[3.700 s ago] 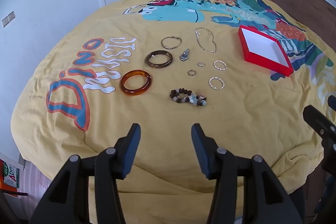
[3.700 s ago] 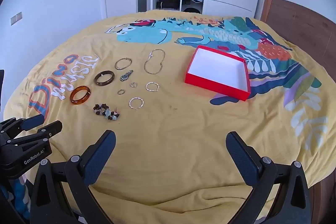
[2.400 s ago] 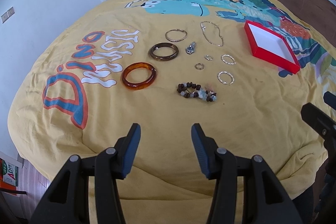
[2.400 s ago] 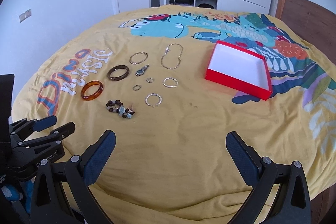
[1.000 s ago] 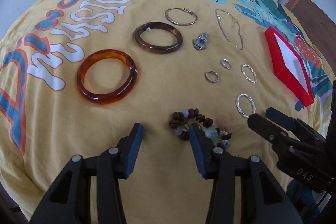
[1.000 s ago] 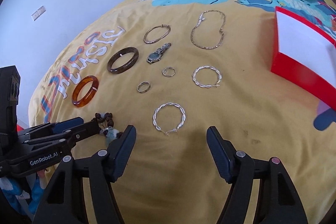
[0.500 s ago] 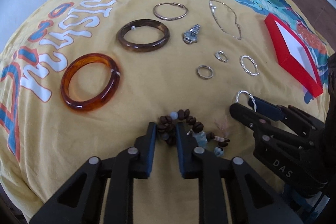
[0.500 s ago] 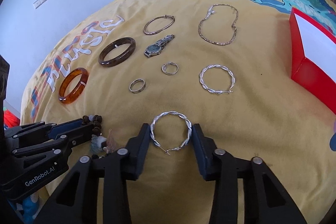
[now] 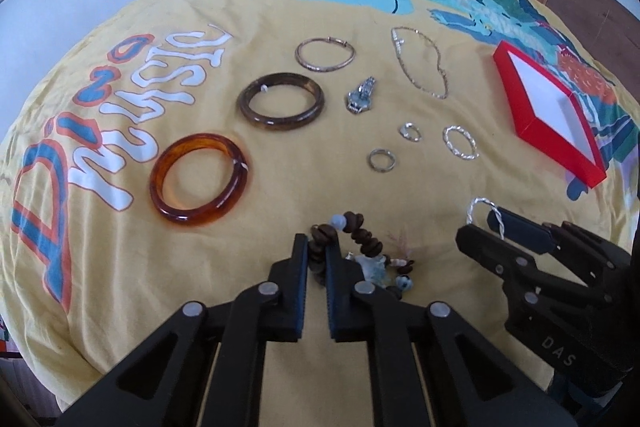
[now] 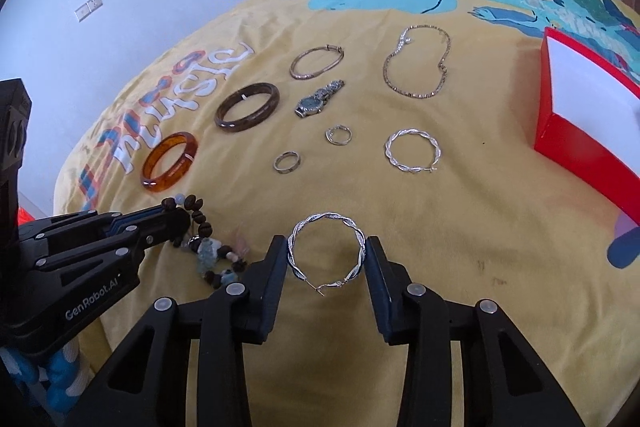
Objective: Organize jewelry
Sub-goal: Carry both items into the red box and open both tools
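Two grips set | left hand-held gripper (image 9: 316, 255) pinching beaded bracelet (image 9: 362, 245) | right hand-held gripper (image 10: 326, 251) clamping twisted hoop (image 10: 326, 251) | red box (image 10: 588, 107) far right, nearer right hand

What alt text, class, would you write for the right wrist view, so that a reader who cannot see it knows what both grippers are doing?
The right gripper clamps a twisted silver hoop by its sides on a yellow bedspread, while the left gripper pinches a beaded bracelet at left. Beyond lie bangles, rings, a watch, a chain and a matching hoop, with a red box at right.
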Demonstrator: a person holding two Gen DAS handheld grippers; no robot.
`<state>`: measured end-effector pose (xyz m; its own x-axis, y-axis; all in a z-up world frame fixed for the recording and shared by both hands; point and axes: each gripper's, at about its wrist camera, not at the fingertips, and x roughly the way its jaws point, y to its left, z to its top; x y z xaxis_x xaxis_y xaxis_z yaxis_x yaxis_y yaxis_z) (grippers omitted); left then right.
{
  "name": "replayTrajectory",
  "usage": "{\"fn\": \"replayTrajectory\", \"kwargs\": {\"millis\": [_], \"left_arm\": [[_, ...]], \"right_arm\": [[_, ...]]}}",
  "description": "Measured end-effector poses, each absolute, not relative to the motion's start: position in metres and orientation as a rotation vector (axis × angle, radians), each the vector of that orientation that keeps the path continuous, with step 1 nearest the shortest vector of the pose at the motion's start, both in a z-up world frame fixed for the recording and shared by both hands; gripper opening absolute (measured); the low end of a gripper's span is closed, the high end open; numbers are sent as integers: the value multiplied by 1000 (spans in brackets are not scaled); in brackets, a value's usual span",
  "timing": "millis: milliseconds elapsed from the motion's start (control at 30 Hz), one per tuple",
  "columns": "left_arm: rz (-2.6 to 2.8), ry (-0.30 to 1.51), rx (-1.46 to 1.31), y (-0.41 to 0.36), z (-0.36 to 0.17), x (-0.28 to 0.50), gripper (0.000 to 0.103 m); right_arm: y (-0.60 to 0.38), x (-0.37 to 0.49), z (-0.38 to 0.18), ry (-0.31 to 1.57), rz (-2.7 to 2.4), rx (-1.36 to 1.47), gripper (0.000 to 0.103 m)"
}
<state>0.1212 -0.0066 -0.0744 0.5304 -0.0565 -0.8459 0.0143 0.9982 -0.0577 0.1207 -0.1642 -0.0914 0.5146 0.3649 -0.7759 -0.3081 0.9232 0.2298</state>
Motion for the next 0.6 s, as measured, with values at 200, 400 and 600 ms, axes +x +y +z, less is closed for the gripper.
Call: {"fn": "replayTrajectory", "kwargs": {"millis": [200,400,600], "left_arm": [[-81,969,-53,-11,-53,110,7],[-110,923,-44,-21,-26,102,7],[-175,885,-34,-44,2,110,7]], "right_arm": [[-171,104,-72,918,391,95,39],[-183,85,-47,876,366,110,39],[-216,76,-23,833,314,128,39]]}}
